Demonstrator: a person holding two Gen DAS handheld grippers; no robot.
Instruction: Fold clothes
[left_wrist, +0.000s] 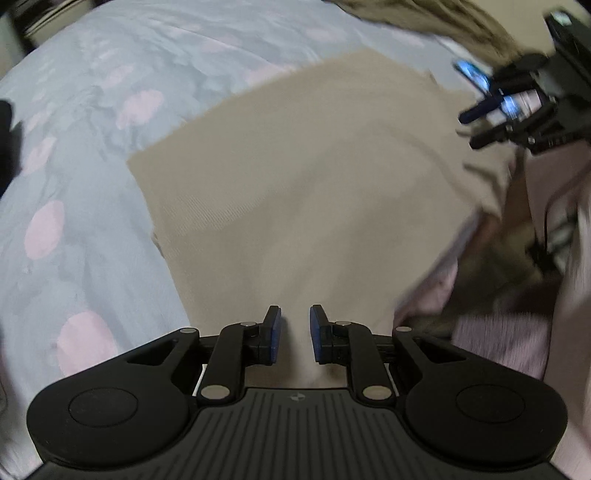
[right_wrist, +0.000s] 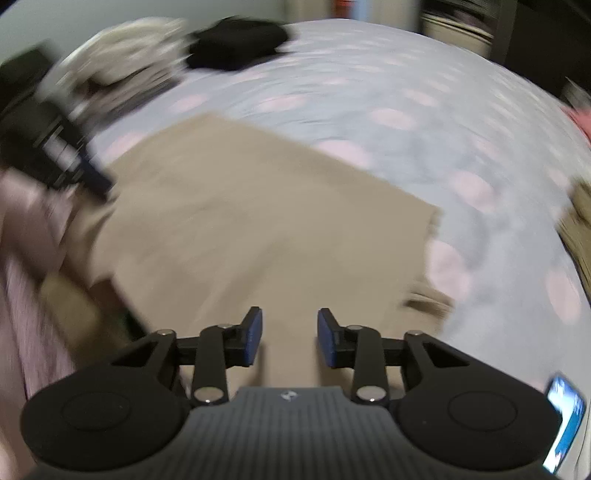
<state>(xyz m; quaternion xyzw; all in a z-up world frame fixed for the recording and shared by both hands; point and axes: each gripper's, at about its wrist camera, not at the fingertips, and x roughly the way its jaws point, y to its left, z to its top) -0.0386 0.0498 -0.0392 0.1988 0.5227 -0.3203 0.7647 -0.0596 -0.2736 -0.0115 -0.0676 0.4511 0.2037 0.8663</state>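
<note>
A beige garment lies folded flat as a rough rectangle on a bed with a pale blue cover with pink spots. My left gripper is open and empty just above the garment's near edge. My right gripper is open and empty over the garment near its front edge. The right gripper also shows in the left wrist view at the upper right, above the garment's far right corner. The left gripper shows blurred in the right wrist view at the left.
A black garment and a pale cream pile lie at the bed's far side. More beige cloth lies beyond the folded piece. Pink fabric hangs at the bed's edge. A phone screen glows at lower right.
</note>
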